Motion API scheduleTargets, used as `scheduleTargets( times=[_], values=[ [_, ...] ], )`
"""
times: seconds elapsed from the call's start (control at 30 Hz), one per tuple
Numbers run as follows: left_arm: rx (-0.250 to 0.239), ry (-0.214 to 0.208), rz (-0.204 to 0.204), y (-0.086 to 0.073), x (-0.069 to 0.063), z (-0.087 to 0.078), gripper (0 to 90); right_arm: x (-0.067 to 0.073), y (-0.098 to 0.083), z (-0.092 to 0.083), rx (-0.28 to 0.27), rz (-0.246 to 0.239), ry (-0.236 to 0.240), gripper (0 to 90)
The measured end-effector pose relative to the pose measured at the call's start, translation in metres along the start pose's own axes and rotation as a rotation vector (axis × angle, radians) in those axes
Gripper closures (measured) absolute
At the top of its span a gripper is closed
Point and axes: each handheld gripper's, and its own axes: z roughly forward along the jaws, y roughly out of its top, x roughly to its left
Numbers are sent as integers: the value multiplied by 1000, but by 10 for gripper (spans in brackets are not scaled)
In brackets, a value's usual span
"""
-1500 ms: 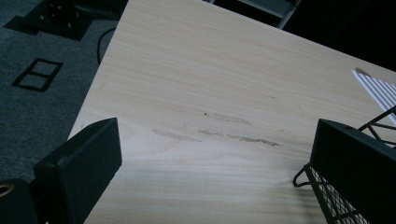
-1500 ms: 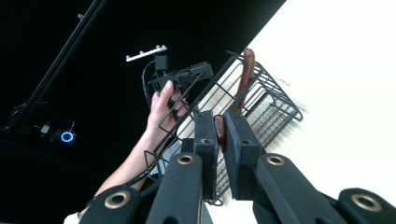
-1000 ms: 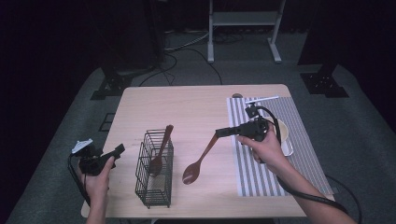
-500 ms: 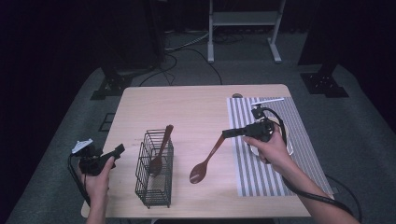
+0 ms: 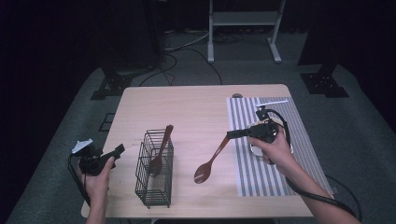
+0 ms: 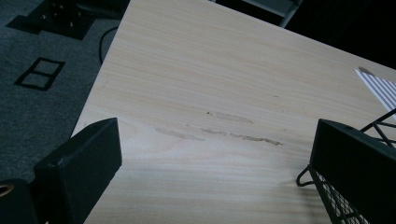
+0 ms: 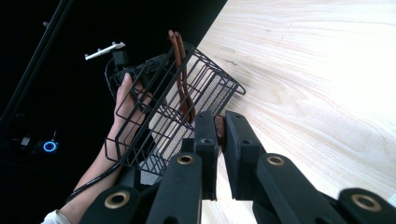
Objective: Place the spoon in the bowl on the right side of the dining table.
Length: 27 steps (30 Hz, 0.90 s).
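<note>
- Landmark: wire basket, black, upright on the bench, toward the near left corner.
- Right gripper well right of the basket, raised above the bench; fingers pinched tight on the top end of a wooden spoon.
- Spoon handle a brown sliver between the two pads in the right gripper view; gap otherwise nil.
- Spoon hanging slantwise from the fingers, bowl lowest and pointing toward the basket; bowl just right of the basket, apart from it.
- Second wooden spoon standing inside the basket, handle tilted up past the rim.
- Left gripper just left of the basket, off the bench edge; fingers spread wide, nothing between them, basket corner beside the right-hand one.
- Striped mat far right of the basket, under the right hand.
</note>
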Motion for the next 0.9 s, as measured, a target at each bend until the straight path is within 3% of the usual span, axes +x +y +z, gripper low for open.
scheduleTargets(
  times=[0.9],
  values=[
    [1,3,4,0,0,0,12,-16,-4,-23,-42,22,-30,833]
  ],
)
